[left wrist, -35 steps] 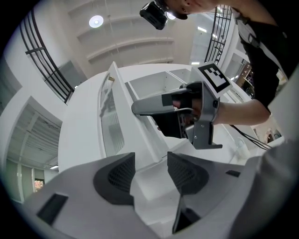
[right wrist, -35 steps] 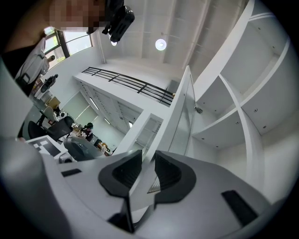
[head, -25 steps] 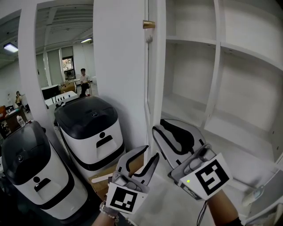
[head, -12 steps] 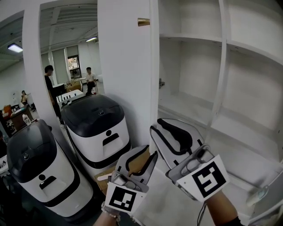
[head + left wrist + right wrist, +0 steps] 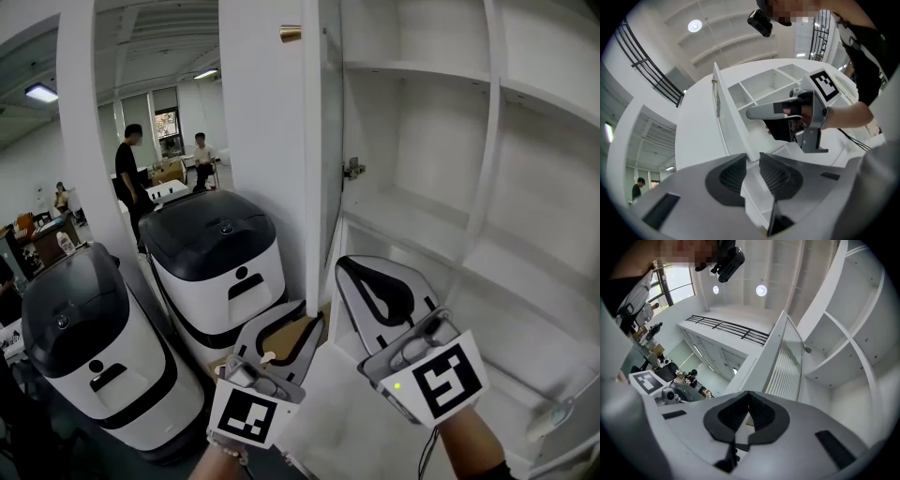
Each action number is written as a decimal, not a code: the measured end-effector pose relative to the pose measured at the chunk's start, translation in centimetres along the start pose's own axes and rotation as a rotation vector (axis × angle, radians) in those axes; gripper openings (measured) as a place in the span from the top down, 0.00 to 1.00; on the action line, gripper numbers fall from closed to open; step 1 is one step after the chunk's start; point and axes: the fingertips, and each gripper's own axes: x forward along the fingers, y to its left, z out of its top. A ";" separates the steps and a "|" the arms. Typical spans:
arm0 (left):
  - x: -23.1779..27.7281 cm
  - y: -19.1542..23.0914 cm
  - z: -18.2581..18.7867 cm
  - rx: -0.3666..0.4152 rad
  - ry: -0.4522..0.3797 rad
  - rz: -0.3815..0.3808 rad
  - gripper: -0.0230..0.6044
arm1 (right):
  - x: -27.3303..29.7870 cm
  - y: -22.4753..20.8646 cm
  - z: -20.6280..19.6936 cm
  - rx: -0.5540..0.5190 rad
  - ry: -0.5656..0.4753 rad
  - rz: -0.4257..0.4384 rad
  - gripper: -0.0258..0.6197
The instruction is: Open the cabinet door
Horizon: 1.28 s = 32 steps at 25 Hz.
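Standing open, cabinet door (edge-on).

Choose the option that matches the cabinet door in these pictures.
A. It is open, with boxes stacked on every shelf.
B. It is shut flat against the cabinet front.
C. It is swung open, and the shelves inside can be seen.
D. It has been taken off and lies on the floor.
C: the cabinet door stands swung out from the frame, and the bare white shelves show to its right.
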 end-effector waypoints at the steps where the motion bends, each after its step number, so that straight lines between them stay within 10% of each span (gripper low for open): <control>1: -0.3 0.3 -0.2 -0.006 0.008 0.007 0.82 | 0.0 0.0 -0.4 0.002 0.018 -0.003 0.96; 32: -3.8 10.6 -5.7 -0.088 0.132 0.126 0.83 | 1.6 2.4 -4.8 0.054 0.072 0.036 0.96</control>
